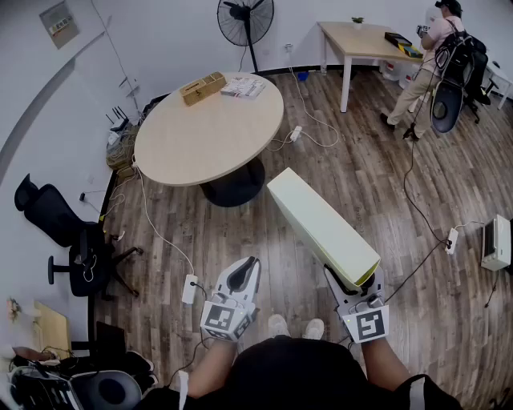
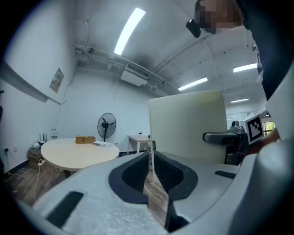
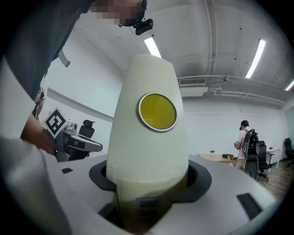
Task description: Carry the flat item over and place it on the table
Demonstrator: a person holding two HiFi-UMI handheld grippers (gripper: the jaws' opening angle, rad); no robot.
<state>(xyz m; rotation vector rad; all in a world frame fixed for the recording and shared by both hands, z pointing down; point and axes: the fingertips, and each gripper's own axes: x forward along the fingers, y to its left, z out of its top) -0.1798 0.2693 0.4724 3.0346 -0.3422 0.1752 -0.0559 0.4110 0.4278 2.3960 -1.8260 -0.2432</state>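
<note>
A pale cream flat panel [image 1: 321, 226] sticks up and forward from my right gripper [image 1: 353, 286], which is shut on its near end. In the right gripper view the flat item [image 3: 149, 151] fills the middle, edge-on, with a round yellow disc [image 3: 157, 111] on its edge. My left gripper [image 1: 243, 276] hangs to the left of the panel, jaws almost together with nothing between them; in the left gripper view the panel [image 2: 188, 125] stands close on the right. The round beige table [image 1: 208, 128] lies ahead and to the left, a wooden box [image 1: 203, 86] and a booklet [image 1: 243, 86] at its far side.
A black office chair [image 1: 68, 240] stands at the left wall with cables and a power strip [image 1: 190, 288] on the wood floor. A fan [image 1: 245, 20] stands behind the table. A person [image 1: 433, 60] stands by a rectangular desk [image 1: 361, 40] at the far right.
</note>
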